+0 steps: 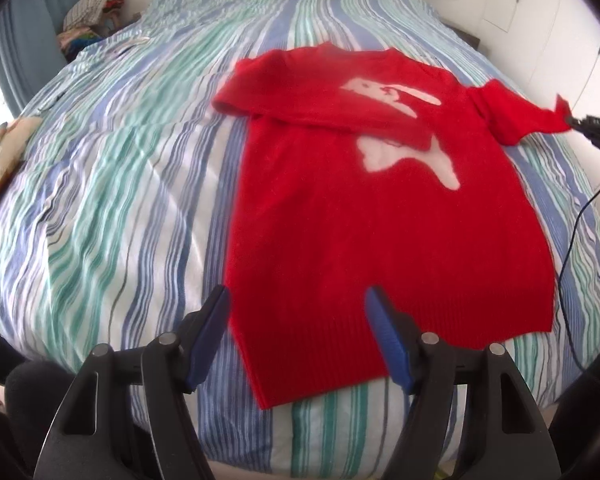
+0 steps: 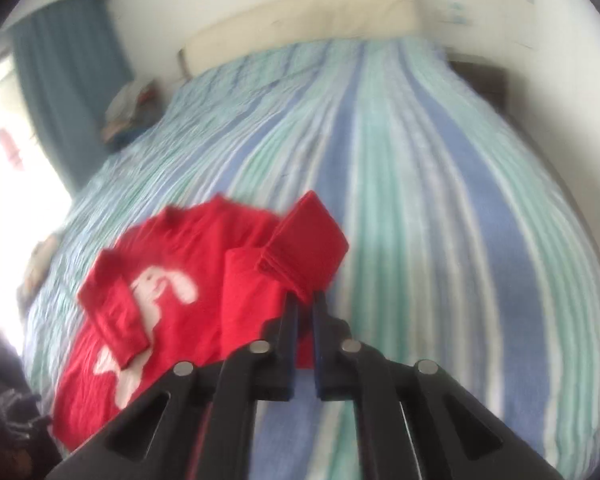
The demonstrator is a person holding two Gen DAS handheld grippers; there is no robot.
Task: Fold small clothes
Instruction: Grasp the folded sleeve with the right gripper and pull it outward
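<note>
A small red sweater (image 1: pixel 380 216) with a white animal print lies flat on the striped bed (image 1: pixel 112 184). Its left sleeve (image 1: pixel 316 114) is folded across the chest. My left gripper (image 1: pixel 298 300) is open, hovering over the sweater's hem. My right gripper (image 2: pixel 305 298) is shut on the cuff of the right sleeve (image 2: pixel 308 240) and holds it lifted off the bed. It also shows in the left wrist view (image 1: pixel 576 122) at the far right, with the sleeve (image 1: pixel 512 120) stretched toward it. The sweater (image 2: pixel 172 280) lies to the lower left in the right wrist view.
A pile of clothes (image 1: pixel 92 16) sits by the blue curtain (image 1: pixel 24 40) at the far left of the bed. A patterned item (image 1: pixel 0 160) lies at the left edge. A cream headboard (image 2: pixel 300 20) stands behind. A black cable (image 1: pixel 572 264) hangs at the right.
</note>
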